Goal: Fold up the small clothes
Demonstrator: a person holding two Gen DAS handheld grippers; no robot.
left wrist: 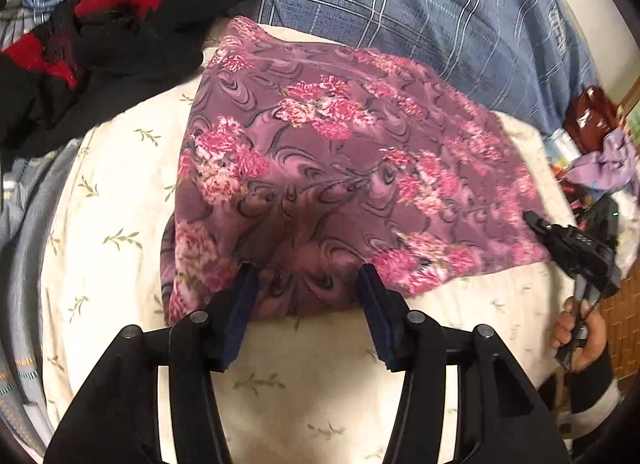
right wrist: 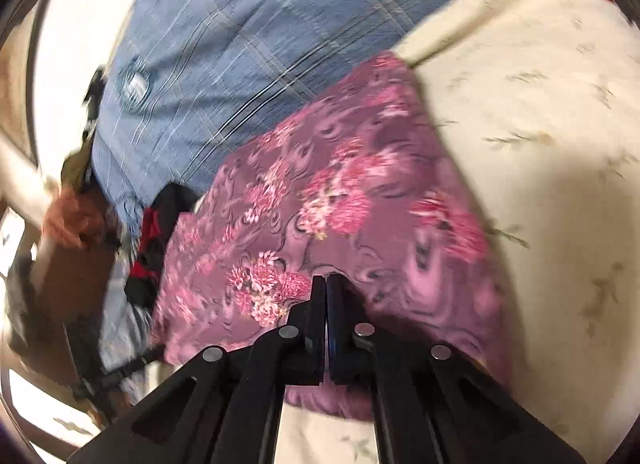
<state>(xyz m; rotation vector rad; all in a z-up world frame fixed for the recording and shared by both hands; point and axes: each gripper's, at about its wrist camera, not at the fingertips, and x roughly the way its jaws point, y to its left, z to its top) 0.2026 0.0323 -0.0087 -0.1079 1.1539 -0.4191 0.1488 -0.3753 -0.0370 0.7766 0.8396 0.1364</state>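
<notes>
So we've got the purple floral garment (left wrist: 320, 168) lying flat-ish on the cream leaf-print sheet (left wrist: 120, 224) of the bed, folded over into a rough rectangle. Behind it sits a blue plaid pillow (left wrist: 400, 4), and off to the left of our left wrist view there's a black and red knit piece (left wrist: 100, 32) bunched up, touching nothing of the floral one as far as we can see.

Our left hand-held gripper (left wrist: 308, 288) is spread apart over the near edge of the garment, one pad on each side of a hump of fabric, not squeezing it. Our right hand-held gripper (right wrist: 327, 284) has its pads pressed together, tips right at the cloth; whether a bit of fabric is caught between them we can't tell, since that view is pretty blurred. In the left view it shows at the garment's right corner, with the hand (left wrist: 576, 336) on its handle.
</notes>
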